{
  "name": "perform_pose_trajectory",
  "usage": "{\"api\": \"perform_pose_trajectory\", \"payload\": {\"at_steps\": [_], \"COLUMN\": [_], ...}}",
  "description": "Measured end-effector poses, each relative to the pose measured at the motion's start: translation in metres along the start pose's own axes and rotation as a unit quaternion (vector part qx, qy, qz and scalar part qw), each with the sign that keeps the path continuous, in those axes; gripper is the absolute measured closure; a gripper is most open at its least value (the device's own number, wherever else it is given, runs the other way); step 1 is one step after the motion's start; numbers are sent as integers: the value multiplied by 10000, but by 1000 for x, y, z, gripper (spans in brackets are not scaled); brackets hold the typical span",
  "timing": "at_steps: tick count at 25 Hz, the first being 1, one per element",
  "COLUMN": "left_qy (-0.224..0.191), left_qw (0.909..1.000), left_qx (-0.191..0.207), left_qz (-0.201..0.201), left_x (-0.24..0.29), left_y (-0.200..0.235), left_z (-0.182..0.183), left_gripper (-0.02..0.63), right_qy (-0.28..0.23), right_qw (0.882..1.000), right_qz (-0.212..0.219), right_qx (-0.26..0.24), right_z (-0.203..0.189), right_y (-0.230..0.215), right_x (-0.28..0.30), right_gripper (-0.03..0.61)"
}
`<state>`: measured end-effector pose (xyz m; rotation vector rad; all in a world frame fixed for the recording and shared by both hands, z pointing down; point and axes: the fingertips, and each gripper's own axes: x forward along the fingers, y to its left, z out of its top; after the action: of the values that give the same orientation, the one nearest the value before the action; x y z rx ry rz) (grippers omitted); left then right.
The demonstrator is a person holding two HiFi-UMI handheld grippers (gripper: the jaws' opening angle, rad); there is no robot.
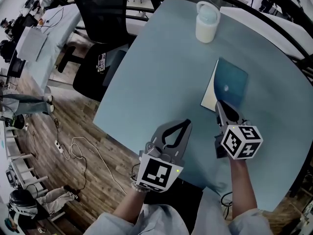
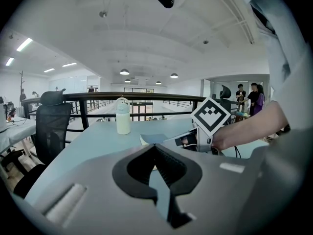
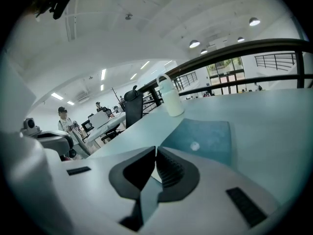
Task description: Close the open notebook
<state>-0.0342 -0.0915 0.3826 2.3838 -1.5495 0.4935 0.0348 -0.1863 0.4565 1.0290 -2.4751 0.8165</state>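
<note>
Notebook point(image 1: 231, 83) shows everywhere; floor cable point(image 1: 104, 176), head view only.

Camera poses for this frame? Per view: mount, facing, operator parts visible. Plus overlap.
Head view: on the person's head, facing steeply down at the table; both forearms, left gripper and right gripper show.
Left gripper view: on the left gripper, along its shut jaws toward the bottle; right hand and marker cube show.
Right gripper view: on the right gripper, along its shut jaws at the notebook; its own body fills the foreground.
Shared: all three see bottle and notebook.
</note>
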Motion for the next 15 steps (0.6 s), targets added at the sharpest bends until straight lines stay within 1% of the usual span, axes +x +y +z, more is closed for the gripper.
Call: {"api": "perform_pose_trajectory", "payload": {"at_steps": [4, 8, 15], "left_qy": [8, -16, -29], "left_qw": [9999, 9999, 9998], "left_qx": [-75, -95, -166], "left_qz": [89, 90, 67], "left_x": [-3, -9, -14], "left_y": [6, 4, 1], "left_z": [-1, -1, 0], "left_gripper": [609, 609, 609], "right_qy": [85, 222, 527], "right_qw": [10000, 9997, 9982], "right_qz": [-15, -2, 13], "right_qx": [-35, -58, -295], "right_z": [-7, -19, -37], "right_y": [-2, 2, 11], "right_x": [11, 17, 38], "right_gripper": [569, 569, 569]}}
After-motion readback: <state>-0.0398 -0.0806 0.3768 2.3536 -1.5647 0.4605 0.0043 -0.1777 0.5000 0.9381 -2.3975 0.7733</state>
